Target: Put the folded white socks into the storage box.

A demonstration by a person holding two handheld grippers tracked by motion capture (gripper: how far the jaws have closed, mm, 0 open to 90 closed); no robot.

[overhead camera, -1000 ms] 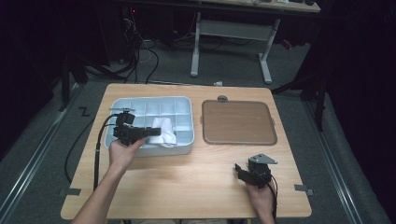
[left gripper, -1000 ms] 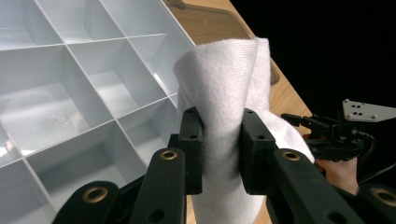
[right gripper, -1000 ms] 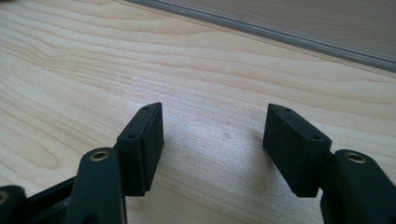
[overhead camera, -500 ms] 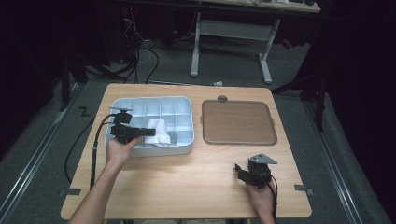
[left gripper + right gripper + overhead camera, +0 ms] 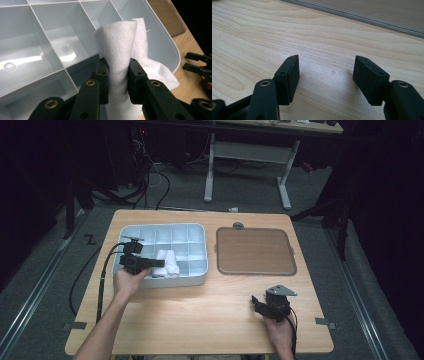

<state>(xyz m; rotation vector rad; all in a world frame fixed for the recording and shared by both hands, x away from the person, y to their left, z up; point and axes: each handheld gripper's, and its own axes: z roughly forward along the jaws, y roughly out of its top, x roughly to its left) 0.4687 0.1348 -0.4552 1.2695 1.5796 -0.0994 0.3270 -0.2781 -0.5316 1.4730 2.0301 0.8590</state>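
A dark room with cables on the floor and a second table behind is seen in the high view, around a light wooden bench (image 5: 200, 320). A pale blue compartment tray (image 5: 197, 232) is placed on the left half of the bench, towards its far edge, and a brown flat tray (image 5: 255, 251) just beside it on the right half. The left gripper (image 5: 150, 263) is held over the near part of the compartment tray, with a white cloth (image 5: 167, 262) at its jaws. The right gripper (image 5: 262, 305) is rested near the bench's near right corner, well apart from both trays.

In the left gripper view, the white cloth (image 5: 120, 57) is seen clamped between the two jaws, which are closed on its bunched middle; the rest of it is draped into the compartments along the tray's (image 5: 37, 50) near right wall.

In the right gripper view, the jaws are spread wide with nothing between them, only bare bench (image 5: 287, 30) beneath, and the brown tray's rim (image 5: 362, 17) is seen beyond.
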